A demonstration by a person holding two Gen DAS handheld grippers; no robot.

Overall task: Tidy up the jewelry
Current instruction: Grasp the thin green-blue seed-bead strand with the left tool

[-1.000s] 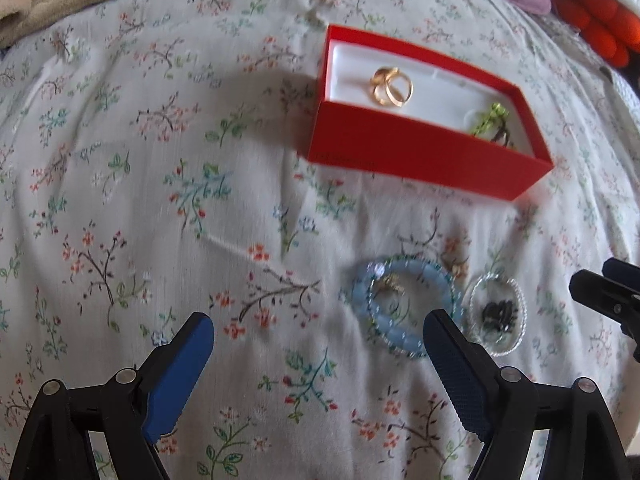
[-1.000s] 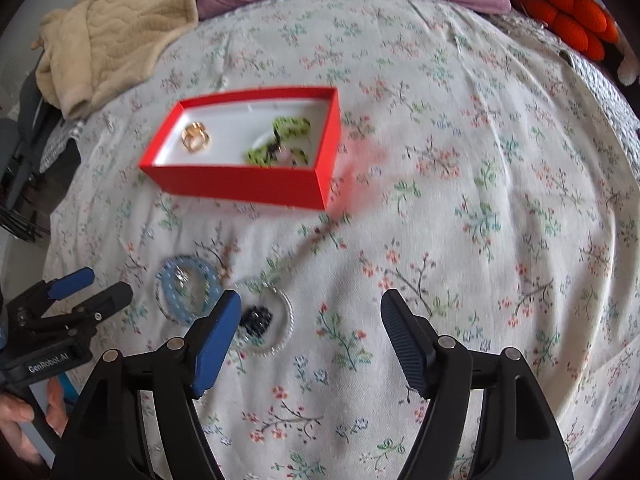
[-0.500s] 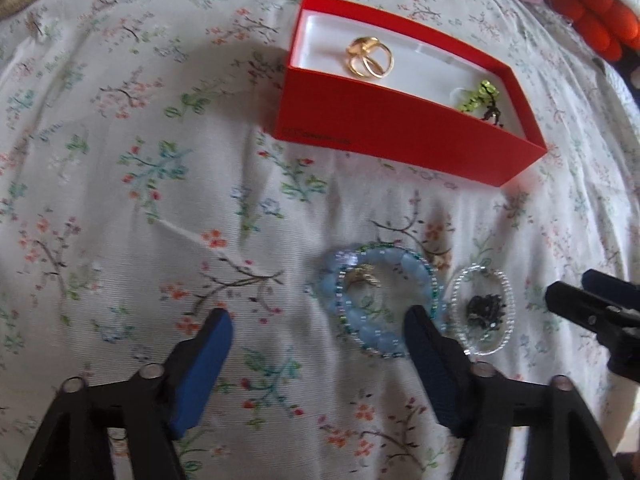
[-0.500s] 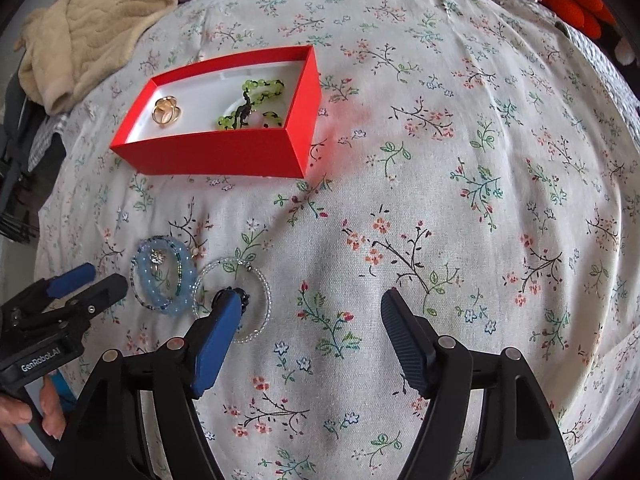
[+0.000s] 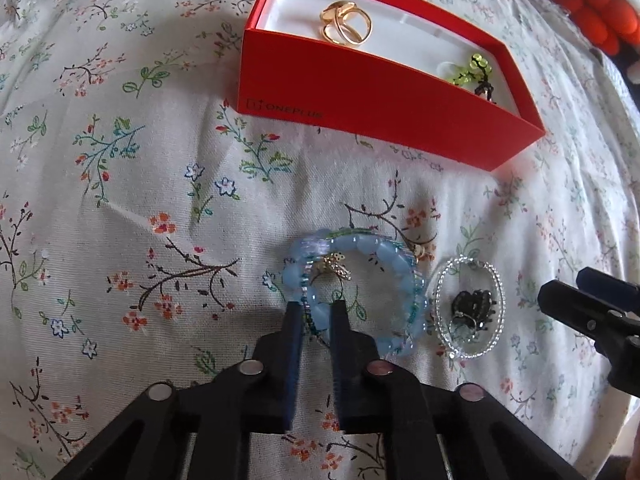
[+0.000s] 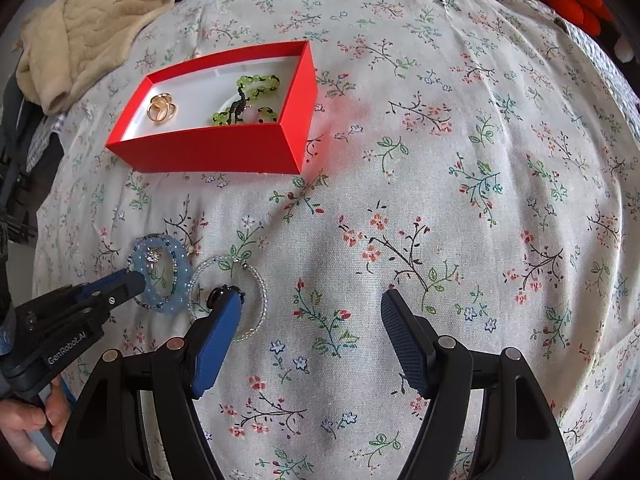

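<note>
Left gripper (image 5: 316, 312) jaws just closing, now pinching the blue bracelet (image 5: 384, 276) on the floral sheet (image 5: 160, 160) below the red box (image 5: 380, 92) — right gripper (image 6: 312, 320) hanging wide, gripping nothing.

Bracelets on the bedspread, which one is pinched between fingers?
The blue bead bracelet, its near side clamped by the left gripper. The clear bead bracelet beside it lies free.

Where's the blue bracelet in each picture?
Left wrist view: the blue bracelet lies low and middle, its near edge pinched in the left gripper.
Right wrist view: it lies at the lower left.
Shared landmark: the red box, farther back in both.
</note>
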